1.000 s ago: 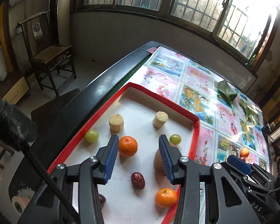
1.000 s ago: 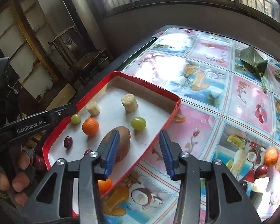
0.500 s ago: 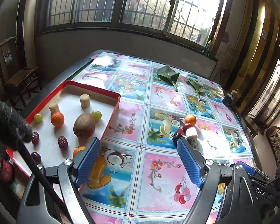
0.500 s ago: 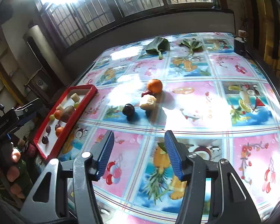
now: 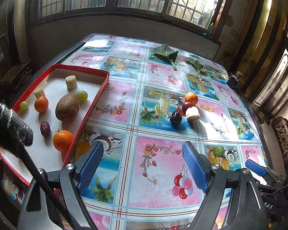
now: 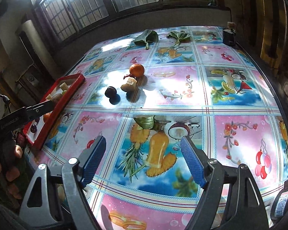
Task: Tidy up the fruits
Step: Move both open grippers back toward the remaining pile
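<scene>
A red tray [image 5: 98,95] with a white liner lies at the left. In it are a kiwi [image 5: 67,107], two oranges [image 5: 41,104] [image 5: 63,140], two green grapes [image 5: 82,95], two pale cane pieces [image 5: 71,82] and a red date [image 5: 45,128]. Out on the tablecloth sit an orange [image 5: 191,98] [image 6: 136,70], a dark plum [image 5: 175,117] [image 6: 110,91] and a white cane piece [image 5: 192,113] [image 6: 129,84]. My left gripper [image 5: 142,149] hangs open over bare cloth, short of that group. My right gripper [image 6: 142,141] is opening, with nothing between its jaws.
Two green leaves [image 5: 166,53] [image 6: 146,36] lie at the far side of the table. A dark jar [image 5: 233,80] [image 6: 229,36] stands at the far right corner. The tray [image 6: 67,94] sits by the left edge, with a wooden chair beyond it.
Both views have swung right, off the tray and onto the middle of the table. Both grippers have spread their jaws wider. The kiwi stays in the tray.
</scene>
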Motion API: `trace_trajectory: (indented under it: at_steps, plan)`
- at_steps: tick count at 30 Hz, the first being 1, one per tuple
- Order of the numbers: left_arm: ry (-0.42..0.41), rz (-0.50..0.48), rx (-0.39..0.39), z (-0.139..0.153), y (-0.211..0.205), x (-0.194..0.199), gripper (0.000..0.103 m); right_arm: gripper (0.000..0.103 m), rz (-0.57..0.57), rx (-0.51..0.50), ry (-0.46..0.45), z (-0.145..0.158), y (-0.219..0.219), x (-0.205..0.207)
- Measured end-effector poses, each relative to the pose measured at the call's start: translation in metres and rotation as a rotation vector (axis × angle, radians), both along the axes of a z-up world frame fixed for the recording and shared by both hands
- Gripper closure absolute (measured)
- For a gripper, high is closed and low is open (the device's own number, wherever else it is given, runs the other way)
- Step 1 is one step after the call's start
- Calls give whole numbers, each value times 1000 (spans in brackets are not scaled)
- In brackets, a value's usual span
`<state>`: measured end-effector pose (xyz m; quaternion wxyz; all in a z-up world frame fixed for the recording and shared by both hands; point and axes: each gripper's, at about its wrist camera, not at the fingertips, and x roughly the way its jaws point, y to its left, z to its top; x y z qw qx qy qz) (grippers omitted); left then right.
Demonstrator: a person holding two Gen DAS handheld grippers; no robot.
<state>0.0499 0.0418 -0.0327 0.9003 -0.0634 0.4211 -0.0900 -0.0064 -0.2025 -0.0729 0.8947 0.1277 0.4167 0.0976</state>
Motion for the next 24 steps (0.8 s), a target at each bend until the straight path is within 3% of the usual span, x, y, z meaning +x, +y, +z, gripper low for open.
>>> trace_trajectory:
  at_steps: [7, 11, 16, 24]
  plan:
    - [21, -2, -2, -7, 1, 10, 19, 23, 4, -12, 13, -7, 3, 14]
    - [34, -12, 10, -10, -5, 20, 19, 34, 18, -7, 7, -3, 7, 27]
    - [54, -68, 15, -14, -19, 37, 19, 36, 38, -26, -15, 7, 19, 59]
    - [89, -104, 21, -26, -20, 46, 19, 46, 88, -13, 29, -1, 45, 123]
